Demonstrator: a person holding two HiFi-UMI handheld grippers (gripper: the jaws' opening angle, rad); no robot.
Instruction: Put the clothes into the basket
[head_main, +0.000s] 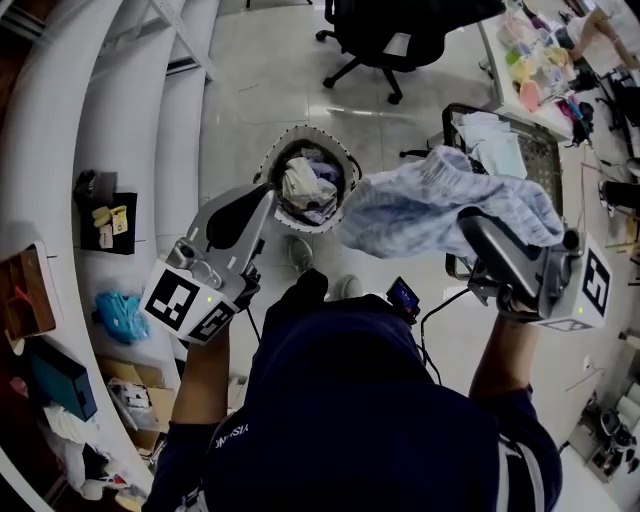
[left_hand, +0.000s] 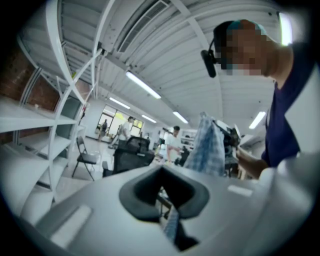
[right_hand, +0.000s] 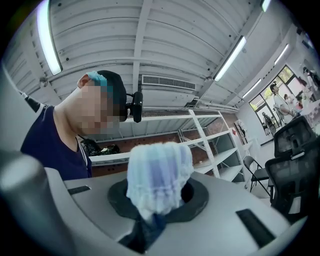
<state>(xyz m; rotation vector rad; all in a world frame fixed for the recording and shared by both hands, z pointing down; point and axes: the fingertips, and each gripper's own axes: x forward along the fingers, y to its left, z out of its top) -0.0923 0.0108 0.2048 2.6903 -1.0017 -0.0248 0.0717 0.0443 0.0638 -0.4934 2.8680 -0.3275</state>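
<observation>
Pale tile floor (head_main: 270, 90), white shelves (head_main: 60, 140) down the left side.

- Nearest is the person in a navy top (head_main: 350, 400), with both grippers held out in front.
- Left gripper (head_main: 262, 205): jaws drawn together to a thin slit. The left gripper view shows a bluish sliver in that slit, and I can't tell what it is. The tip points toward the basket.
- Right gripper (head_main: 468, 222): clamped on the cloth (head_main: 430, 205), which is blue-white check. It's bunched up between the jaws and spills out to the left. From the head view its loose end stops short of the left gripper, no contact.
- The cloth is up in the air, off to the right of the basket and not in it.
- Basket (head_main: 352, 160): round, scalloped white rim, on the floor just past the person's feet. It sits between the two grippers as seen from above and holds a heap of clothes (head_main: 305, 185).
- Wire bin (head_main: 545, 150) stands right of the basket, behind the cloth, with pale laundry (head_main: 490, 140) inside.
- Farthest out is a black office chair (head_main: 385, 35) at the top and a cluttered table (head_main: 535, 70) at top right.
</observation>
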